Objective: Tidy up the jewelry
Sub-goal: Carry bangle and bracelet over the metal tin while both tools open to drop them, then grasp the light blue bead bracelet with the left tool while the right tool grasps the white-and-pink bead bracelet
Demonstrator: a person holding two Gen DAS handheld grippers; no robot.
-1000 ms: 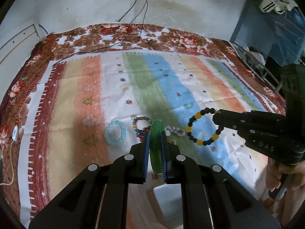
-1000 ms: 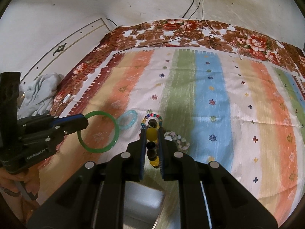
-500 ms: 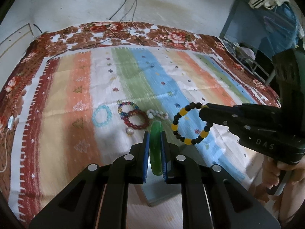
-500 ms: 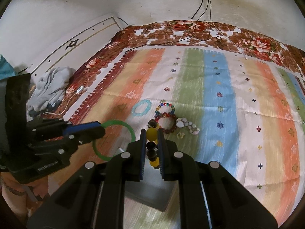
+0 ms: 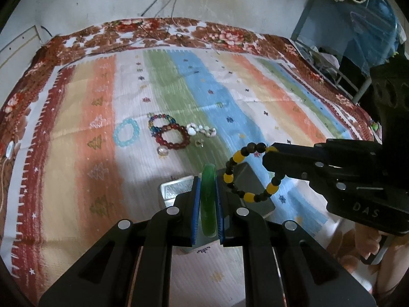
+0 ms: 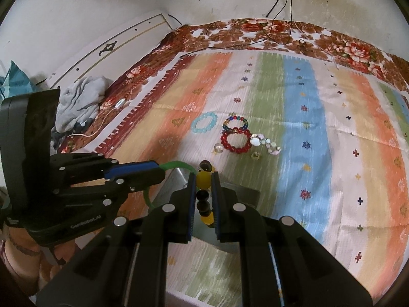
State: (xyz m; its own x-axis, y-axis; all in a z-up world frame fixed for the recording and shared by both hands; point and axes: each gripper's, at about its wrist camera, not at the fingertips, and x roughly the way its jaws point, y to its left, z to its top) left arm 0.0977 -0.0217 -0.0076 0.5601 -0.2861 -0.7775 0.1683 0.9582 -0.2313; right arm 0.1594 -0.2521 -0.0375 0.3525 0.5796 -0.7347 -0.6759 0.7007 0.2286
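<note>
My left gripper (image 5: 207, 199) pinched the green bangle (image 5: 208, 204) and my right gripper (image 6: 203, 194) the beaded bracelet (image 6: 204, 197), both low at centre above the box (image 5: 251, 181), so I judged lowering each slowly before releasing was best.

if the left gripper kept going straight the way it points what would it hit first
Most likely the grey box just under and beyond its tips: the left gripper, shut on the green bangle, angles down at it. Depth is hard to judge.
</note>
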